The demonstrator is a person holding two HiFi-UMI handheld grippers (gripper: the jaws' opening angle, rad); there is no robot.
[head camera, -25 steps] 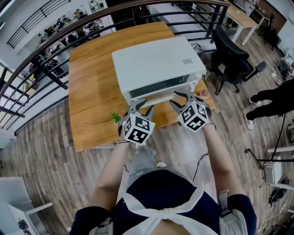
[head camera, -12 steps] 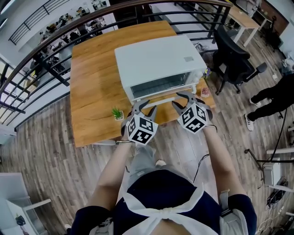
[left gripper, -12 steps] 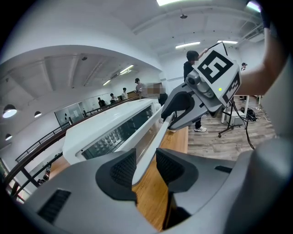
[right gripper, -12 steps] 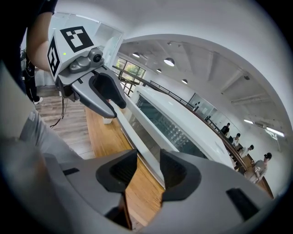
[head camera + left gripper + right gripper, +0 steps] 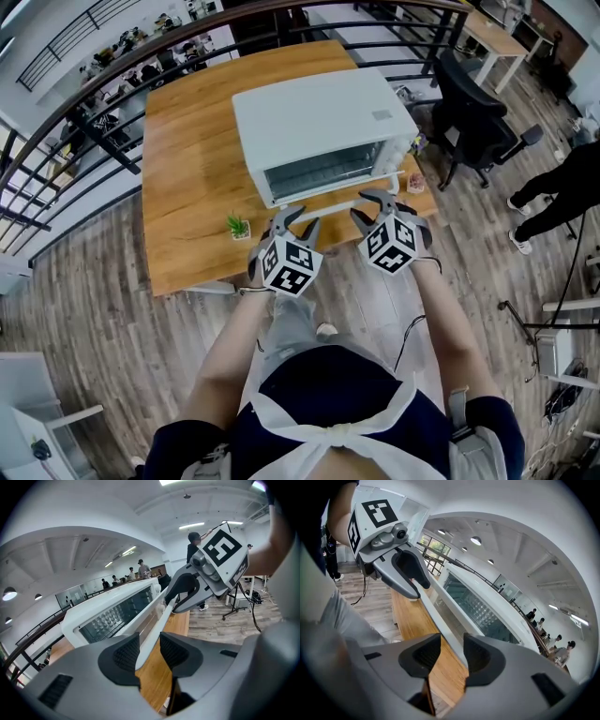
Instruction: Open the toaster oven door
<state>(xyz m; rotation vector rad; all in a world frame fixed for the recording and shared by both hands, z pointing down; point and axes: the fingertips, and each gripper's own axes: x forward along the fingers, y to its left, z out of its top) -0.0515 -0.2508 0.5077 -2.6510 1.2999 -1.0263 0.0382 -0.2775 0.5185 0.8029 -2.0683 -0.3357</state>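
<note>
Room: wood-plank flooring is running under a wooden table [image 5: 187,187], with a dark railing [image 5: 94,84] curving behind it and an office chair [image 5: 473,122] standing off to the right.
Toaster oven [image 5: 319,122]: the white box is sitting at the near right part of the table, its front facing the person.
Door [image 5: 323,176]: the glass panel is standing slightly ajar, its top edge leaning out from the oven body.
Door handle [image 5: 328,207]: the white bar is running across the front, between both sets of jaws.
Left gripper [image 5: 296,219]: its jaws are clamping narrowly on the left part of the handle.
Right gripper [image 5: 366,204]: its jaws are closing narrowly on the right part of the handle.
Small plant [image 5: 238,226]: it is sitting near the table's front edge, left of the left gripper.
</note>
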